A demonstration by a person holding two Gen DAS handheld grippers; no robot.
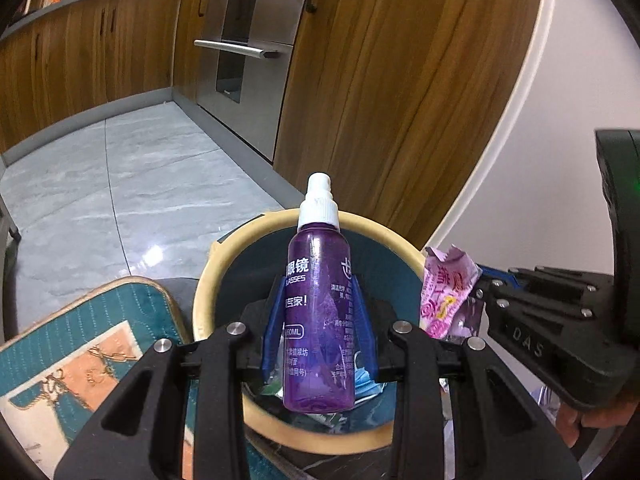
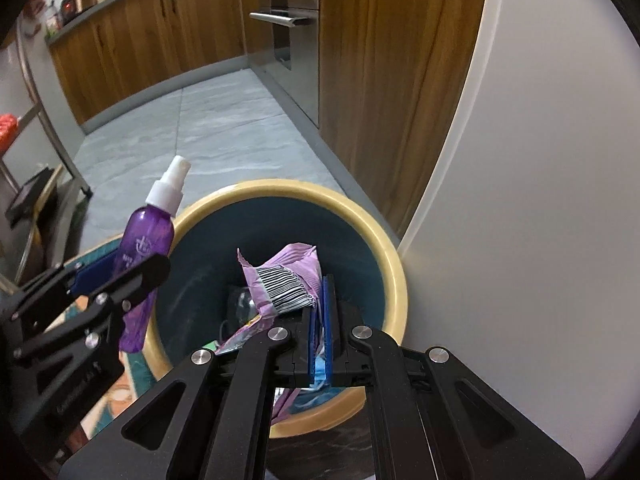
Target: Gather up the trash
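**Both pieces of trash held over the bin, ready to drop**

Your left tongs (image 1: 320, 320) are clamped on the purple spray bottle (image 1: 318, 304), blue pads pressed against its sides about mid-body, white pump top pointing away from you. It hangs over the mouth of the bin (image 1: 224, 248), nearer the left rim in the right wrist view. Your right tongs (image 2: 320, 320) are pinched nearly flat on the crumpled pink wrapper (image 2: 280, 276), which juts forward above the bin's interior, barcode side up.

To finish this step cleanly, bring each item well inside the rim before you let go. The bottle looks like smooth, hard translucent plastic and is long; if released near the edge it may strike the rim and bounce out, so centre it and lower it a little first. The wrapper appears thin, creased film and probably light, so it may cling to a pad; open fully and give it room to fall.

The bin is round, with a cream rim and dark teal inner wall, and some trash already lies inside. It stands beside a patterned teal mat (image 1: 80, 344) on a glossy grey tiled floor (image 1: 140, 184), near a white wall.
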